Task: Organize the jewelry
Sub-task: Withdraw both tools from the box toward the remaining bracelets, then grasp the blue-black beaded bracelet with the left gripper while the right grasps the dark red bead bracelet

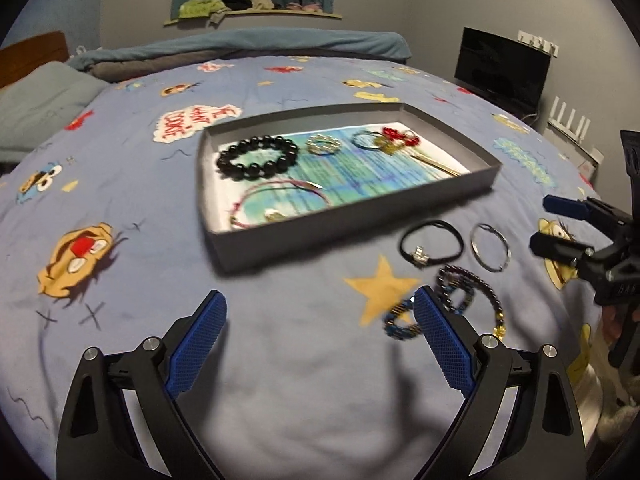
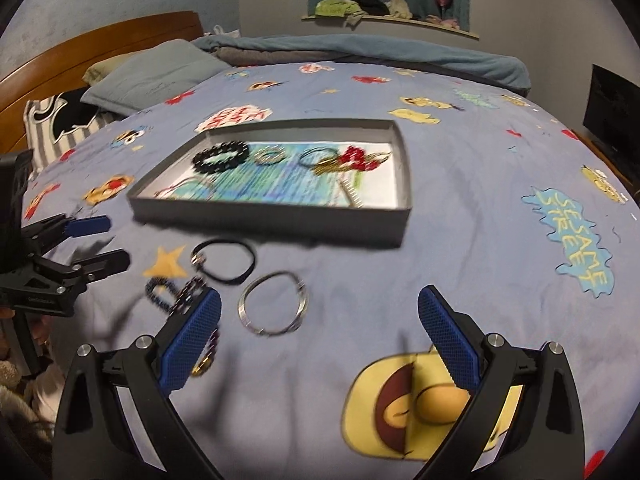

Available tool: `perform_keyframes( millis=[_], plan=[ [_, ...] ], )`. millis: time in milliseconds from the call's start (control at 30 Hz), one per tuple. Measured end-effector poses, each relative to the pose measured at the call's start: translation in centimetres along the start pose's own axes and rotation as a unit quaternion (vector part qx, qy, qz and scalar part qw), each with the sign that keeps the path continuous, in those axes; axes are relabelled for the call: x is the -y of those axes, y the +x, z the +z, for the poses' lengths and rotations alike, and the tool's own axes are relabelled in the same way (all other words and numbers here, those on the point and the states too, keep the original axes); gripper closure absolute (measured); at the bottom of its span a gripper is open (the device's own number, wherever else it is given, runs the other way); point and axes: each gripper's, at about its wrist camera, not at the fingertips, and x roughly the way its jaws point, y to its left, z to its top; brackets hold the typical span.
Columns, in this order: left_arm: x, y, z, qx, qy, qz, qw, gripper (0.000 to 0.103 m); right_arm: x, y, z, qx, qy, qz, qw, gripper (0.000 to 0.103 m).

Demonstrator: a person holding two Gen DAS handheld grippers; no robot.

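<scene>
Left tool (image 1: 320, 320) and right tool (image 2: 320, 320): we hold both over the bed (image 1: 280, 360) with jaws spread wide and nothing between the pads. The grey tray (image 1: 344, 216) lies ahead of them on the bedspread and already carries a black bead bracelet (image 1: 258, 159), a small gold ring-shaped piece (image 1: 323, 145), a thin pink cord bracelet (image 1: 280, 200) and a red-and-gold cluster (image 1: 396, 138) at its far end. Three pieces lie on the bedspread, just outside the tray's near wall: a black cord bracelet (image 2: 224, 261) with a metal clasp, a silver bangle (image 2: 274, 304), and a dark beaded bracelet (image 1: 464, 292) that partly hides behind the left tool's right finger. We judge the sorting about half done. The risks lie in the surface and the crowding. The soft bedspread gives under pressure, so a pad pressing down may pinch fabric with the thin bangle or push it flat and slip off. The three loose pieces lie near one another, so a wide closing stroke may snag two. The two tools also work close together and may collide.
</scene>
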Motion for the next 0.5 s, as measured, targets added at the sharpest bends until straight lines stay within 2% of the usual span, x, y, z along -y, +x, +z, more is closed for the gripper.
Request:
perform_keyframes(
  millis=[133,200,367,500],
  plan=[
    [1.6,-0.2,-0.5,0.009,0.031,0.004,0.9995,0.011,-1.3,0.1,-1.3,-0.004,0.0,0.014,1.0,0.006],
    [2.0,0.0,-0.6,0.006,0.039,0.0,0.9992,0.018,-1.8,0.2,-1.8,-0.003,-0.004,0.013,1.0,0.006],
    [2.4,0.9,-0.9,-0.016,0.039,-0.026,0.9988,0.043,-3.0,0.9,-2.6,-0.021,0.003,0.04,0.999,0.028],
    [2.8,1.0,-1.0,-0.021,0.045,-0.042,0.9979,0.059,-4.0,1.3,-3.0,-0.033,-0.005,0.054,0.998,0.057]
  ],
)
